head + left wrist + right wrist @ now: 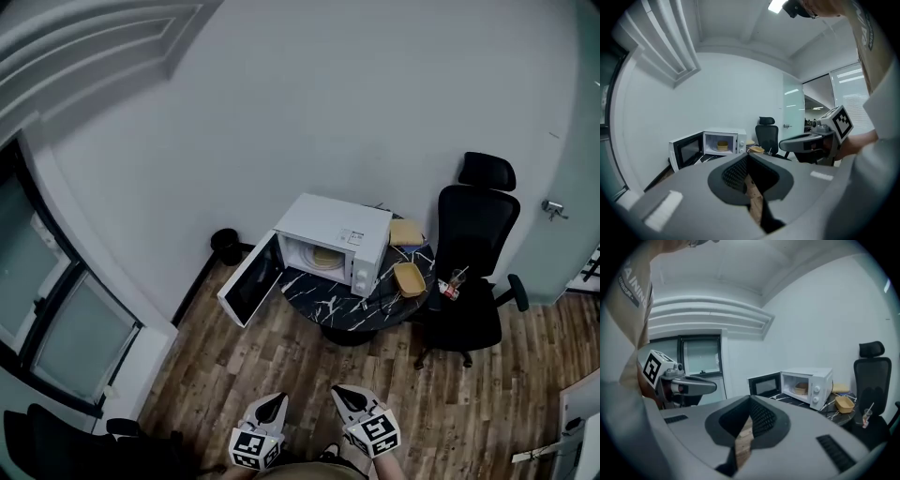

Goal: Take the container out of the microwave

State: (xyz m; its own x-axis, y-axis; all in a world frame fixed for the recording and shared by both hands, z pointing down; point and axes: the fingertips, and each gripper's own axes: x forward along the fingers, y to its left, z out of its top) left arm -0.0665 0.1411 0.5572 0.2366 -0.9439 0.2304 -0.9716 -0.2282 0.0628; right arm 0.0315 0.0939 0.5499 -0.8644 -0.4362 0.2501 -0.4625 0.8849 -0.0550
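Item one, the microwave (333, 242): white, standing on a dark marbled round desk (319, 292), and I reference everything else to it. Its door (251, 279) is swung fully out to its left, which I judge leaves the cavity free to reach from the front. Item two, the container (327, 257): a tan round tub, inside the microwave cavity, sitting centrally, not yet lifted. Item three, left tool (272, 405): well in front of the microwave, over the wooden floor (281, 366), jaws pressed together at the tips with nothing between them. Item four, right tool (349, 398): just beside the left one, equally far from the microwave, jaws likewise closed and empty. I take it I carry both low and closed because nothing is within reach yet; either must spread before entering the cavity. Item five, a flat tan tray (407, 232) just right of the microwave, toward the back, and an open tan tray (410, 278) right of its front corner; neither blocks the opening. Item six, a black office chair (473, 253) further right of the microwave, beyond the desk.
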